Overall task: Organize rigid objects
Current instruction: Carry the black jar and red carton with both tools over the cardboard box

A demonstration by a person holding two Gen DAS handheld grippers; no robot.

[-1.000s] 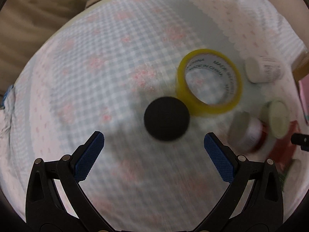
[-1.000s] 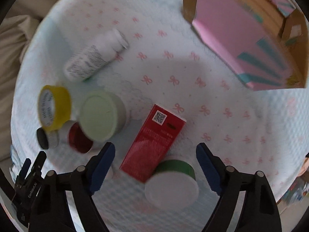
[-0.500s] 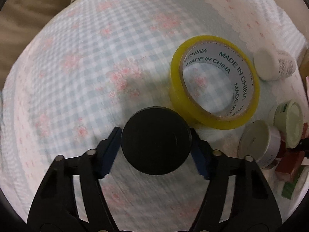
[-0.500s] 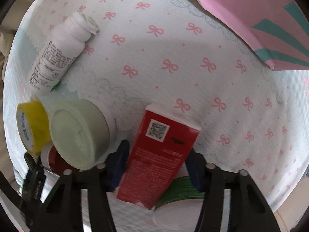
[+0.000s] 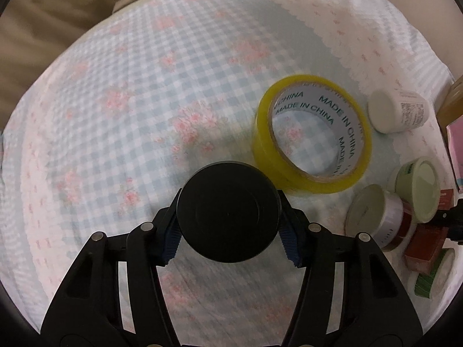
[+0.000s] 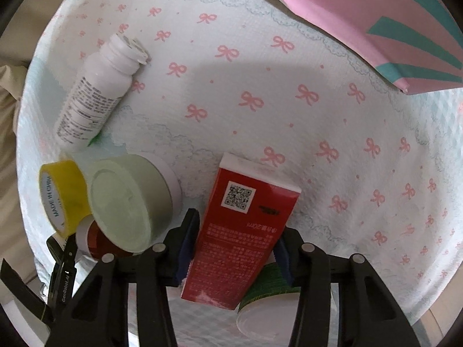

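My left gripper (image 5: 230, 235) is shut on a round black lid-topped jar (image 5: 228, 211) and holds it over the checked cloth. A yellow tape roll (image 5: 312, 133) lies just beyond it to the right. My right gripper (image 6: 235, 244) is shut on a red box (image 6: 243, 225) with a QR code; the box leans over a green-sided white tub (image 6: 266, 303). A pale green jar (image 6: 130, 199) sits just left of the box.
A white pill bottle (image 6: 98, 92) lies on its side at the far left. A pink and teal cardboard box (image 6: 376, 23) stands at the far right. A small red jar (image 6: 95, 240) and the tape roll (image 6: 60, 193) crowd the left. Beige bedding (image 5: 58, 14) borders the cloth.
Both grippers have closed: the left on the black jar, the right on the red box. Both have lifted slightly since half a second ago.
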